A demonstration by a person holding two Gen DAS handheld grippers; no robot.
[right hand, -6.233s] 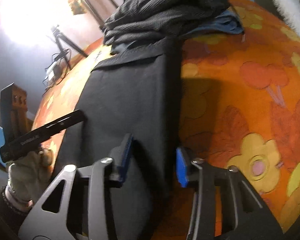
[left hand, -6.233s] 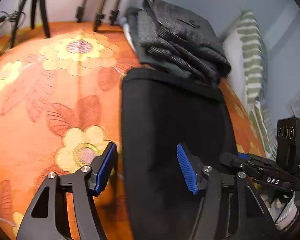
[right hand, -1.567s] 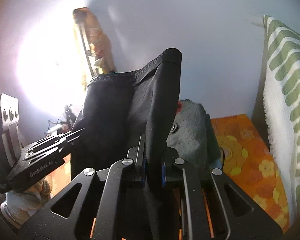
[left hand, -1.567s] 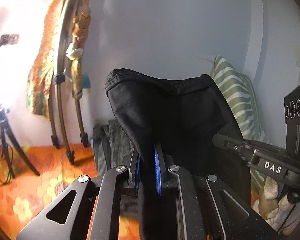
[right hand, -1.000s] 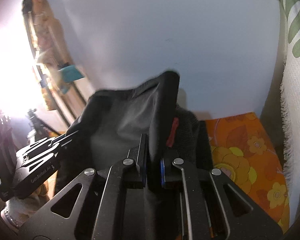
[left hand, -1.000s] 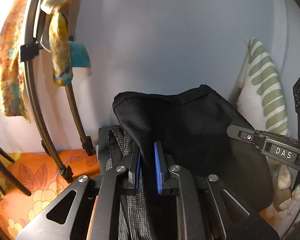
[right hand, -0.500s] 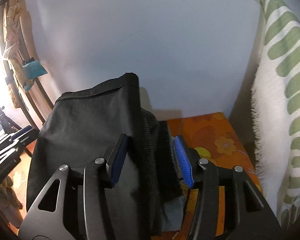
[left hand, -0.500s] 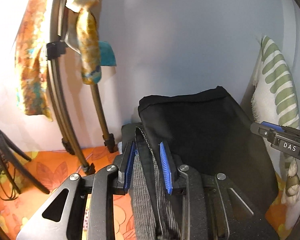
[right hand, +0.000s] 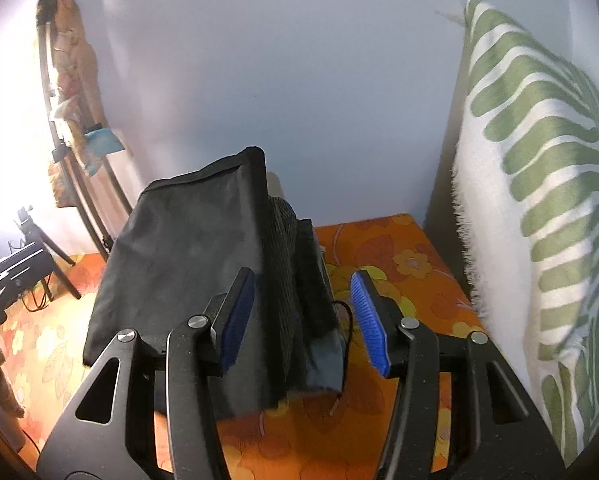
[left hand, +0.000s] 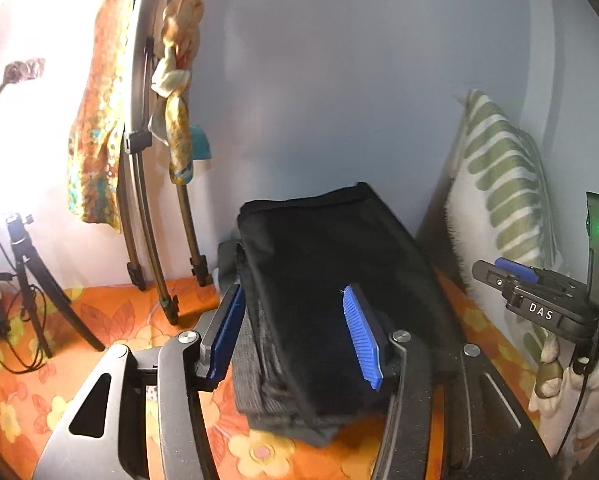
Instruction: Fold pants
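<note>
**Two wrist cameras, one pile**

Each fisheye looks forward and slightly down along its own fingers, close over the orange floral bedspread. Both views share the folded black pants, the wall and the striped pillow.

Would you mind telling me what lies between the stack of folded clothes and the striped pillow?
In the right wrist view, only bare orange floral cover lies between the clothes stack and the striped pillow.

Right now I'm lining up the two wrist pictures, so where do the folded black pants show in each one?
Left wrist view: the black pants lie centre, atop the clothes stack, behind the gripper's blue pads.
Right wrist view: the black pants sit left of centre, on the same stack.
Shared landmark: the green-striped pillow, against the wall at the right in both views.
</note>
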